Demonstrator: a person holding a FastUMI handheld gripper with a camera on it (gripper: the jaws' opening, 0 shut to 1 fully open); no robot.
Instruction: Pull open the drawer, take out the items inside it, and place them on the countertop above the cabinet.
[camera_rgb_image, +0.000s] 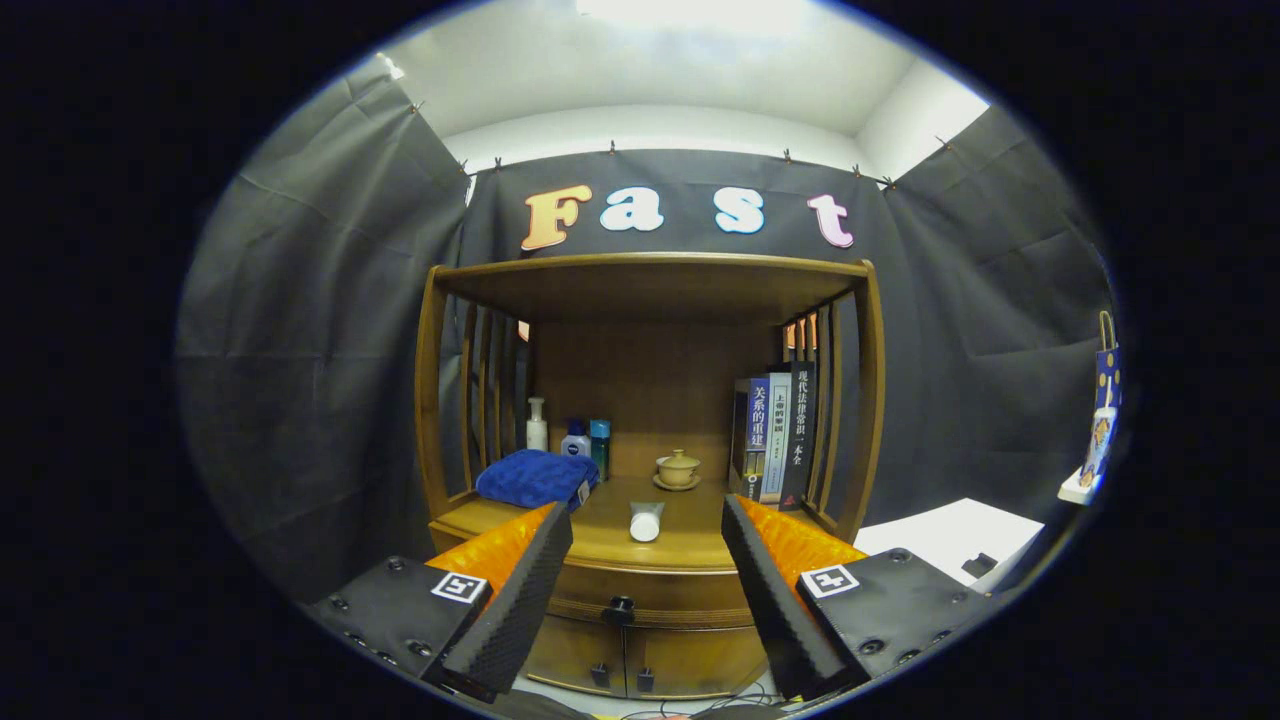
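Wooden drawer (645, 590) beyond spread, empty jaws.

Gripper (647, 560) fingers are spread wide with nothing between them, so it's a straight run to the drawer (645, 590) and its dark knob (620, 607). Up on the countertop (690, 535), a white tube (646, 521) lies mid-front, a blue towel (535, 478) and bottles (570, 435) crowd the left, books (778, 435) the right, and a lidded cup (678, 468) sits at the back. Bare spots flank the tube.
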